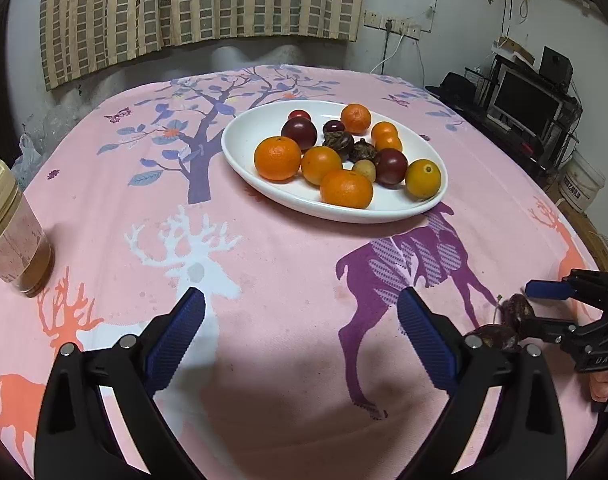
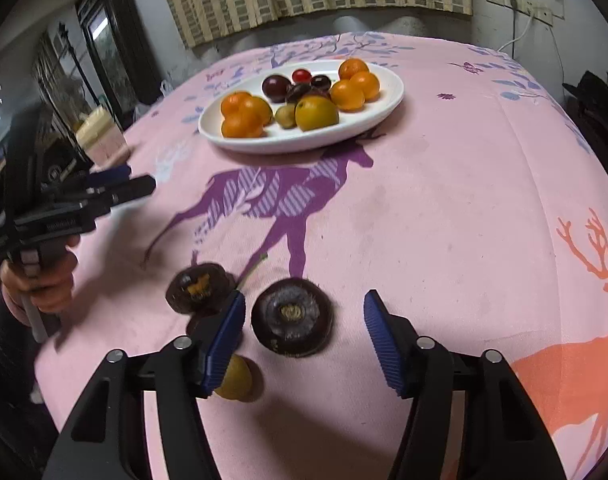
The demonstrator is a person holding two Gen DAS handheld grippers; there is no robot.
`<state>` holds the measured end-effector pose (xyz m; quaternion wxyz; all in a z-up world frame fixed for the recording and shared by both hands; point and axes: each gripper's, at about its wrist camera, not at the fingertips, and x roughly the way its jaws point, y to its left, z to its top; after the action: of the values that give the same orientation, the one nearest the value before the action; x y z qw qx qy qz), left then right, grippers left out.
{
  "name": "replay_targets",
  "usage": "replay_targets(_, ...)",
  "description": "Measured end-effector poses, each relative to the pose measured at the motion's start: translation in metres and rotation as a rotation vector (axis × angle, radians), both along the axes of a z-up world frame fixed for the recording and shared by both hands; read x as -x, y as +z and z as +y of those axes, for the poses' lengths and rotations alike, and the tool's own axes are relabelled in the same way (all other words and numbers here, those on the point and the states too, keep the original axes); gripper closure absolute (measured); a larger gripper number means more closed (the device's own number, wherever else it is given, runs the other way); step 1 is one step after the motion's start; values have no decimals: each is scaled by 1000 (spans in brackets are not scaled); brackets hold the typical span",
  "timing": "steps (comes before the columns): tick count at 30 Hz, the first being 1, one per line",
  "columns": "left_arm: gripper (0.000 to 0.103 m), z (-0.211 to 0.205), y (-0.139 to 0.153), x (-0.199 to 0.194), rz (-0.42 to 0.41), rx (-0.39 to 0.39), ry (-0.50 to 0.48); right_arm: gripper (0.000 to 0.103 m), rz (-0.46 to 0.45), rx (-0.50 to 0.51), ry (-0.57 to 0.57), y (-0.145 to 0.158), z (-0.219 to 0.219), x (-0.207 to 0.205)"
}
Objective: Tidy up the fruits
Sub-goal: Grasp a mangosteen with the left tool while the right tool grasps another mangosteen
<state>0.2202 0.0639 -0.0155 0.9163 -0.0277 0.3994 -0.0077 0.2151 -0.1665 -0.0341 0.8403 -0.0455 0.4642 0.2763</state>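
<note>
A white oval plate (image 1: 255, 136) (image 2: 384, 104) on the pink deer tablecloth holds several oranges, dark plums and brown water chestnuts. My left gripper (image 1: 301, 320) is open and empty above bare cloth, in front of the plate. My right gripper (image 2: 304, 320) is open, its fingers on either side of a dark water chestnut (image 2: 291, 318) lying on the cloth. A second dark chestnut (image 2: 197, 286) lies just left of the left finger, and a small yellow fruit (image 2: 235, 378) lies under it. The right gripper (image 1: 544, 308) also shows in the left wrist view beside the dark fruits (image 1: 518, 310).
A jar with a cream lid (image 1: 7, 224) stands at the table's left edge. The left gripper and the hand holding it (image 2: 43, 216) show at left in the right wrist view. Shelves and a monitor (image 1: 528, 104) stand beyond the table's right side.
</note>
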Motion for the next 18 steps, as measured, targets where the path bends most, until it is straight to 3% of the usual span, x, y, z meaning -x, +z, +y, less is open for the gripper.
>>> replay_targets(8,8,0,-2,-2,8,-6,0,56,-4,44,41,-6,7,8)
replay_targets(12,8,-6,-2,1,0,12,-47,60,-9,28,41,-4,6,8)
replay_targets(16,9,-31,-3,11,37,117,-291,60,-15,-83,-15,8,-12,2)
replay_targets(18,22,-48,-5,19,48,121,-414,60,-16,-97,-45,10,-19,-1)
